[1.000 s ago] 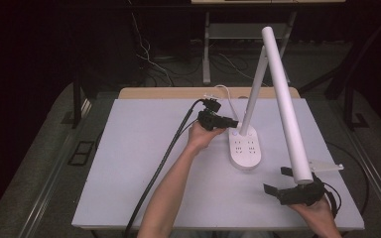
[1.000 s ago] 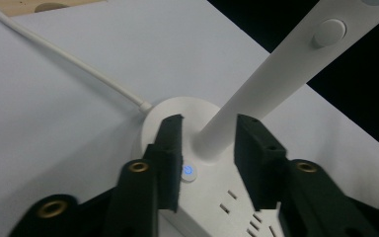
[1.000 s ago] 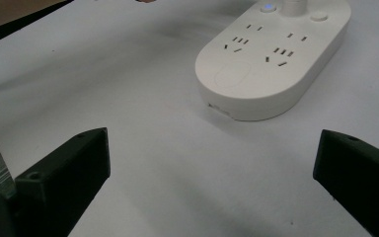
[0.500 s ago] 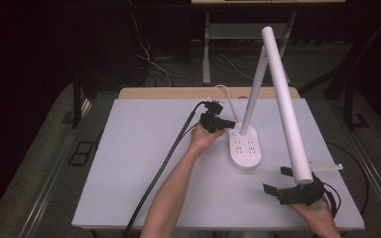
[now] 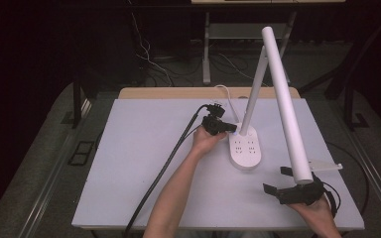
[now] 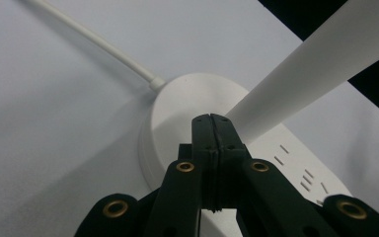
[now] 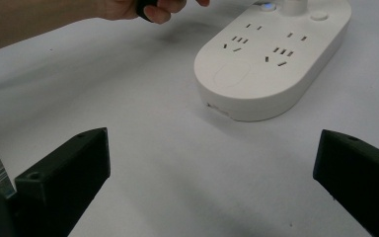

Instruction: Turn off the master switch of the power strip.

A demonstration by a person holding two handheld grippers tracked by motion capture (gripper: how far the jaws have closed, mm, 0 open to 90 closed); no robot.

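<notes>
A white desk lamp stands on the table; its oval base (image 5: 244, 151) carries several socket slots. A thin stem (image 5: 253, 89) rises from the back of the base, and the long tube head (image 5: 285, 104) slopes down toward the front right. My left gripper (image 5: 228, 128) is shut with nothing between its jaws, and its tips (image 6: 211, 118) press on the back of the base (image 6: 177, 113) beside the stem (image 6: 316, 69). A small blue-lit button (image 7: 265, 6) shows there. My right gripper (image 5: 278, 180) rests open near the front right, below the tube's end, its jaws wide apart (image 7: 212, 163) facing the base (image 7: 271, 64).
The pale grey table top (image 5: 144, 148) is bare to the left of the lamp. A white cord (image 6: 94, 44) runs from the base's back toward the far edge. The left gripper's black cable (image 5: 163, 168) trails to the front edge. A hand (image 7: 128, 10) holds the left gripper.
My left gripper has edged slightly toward the back of the lamp base. The right gripper and the lamp have stayed put.
</notes>
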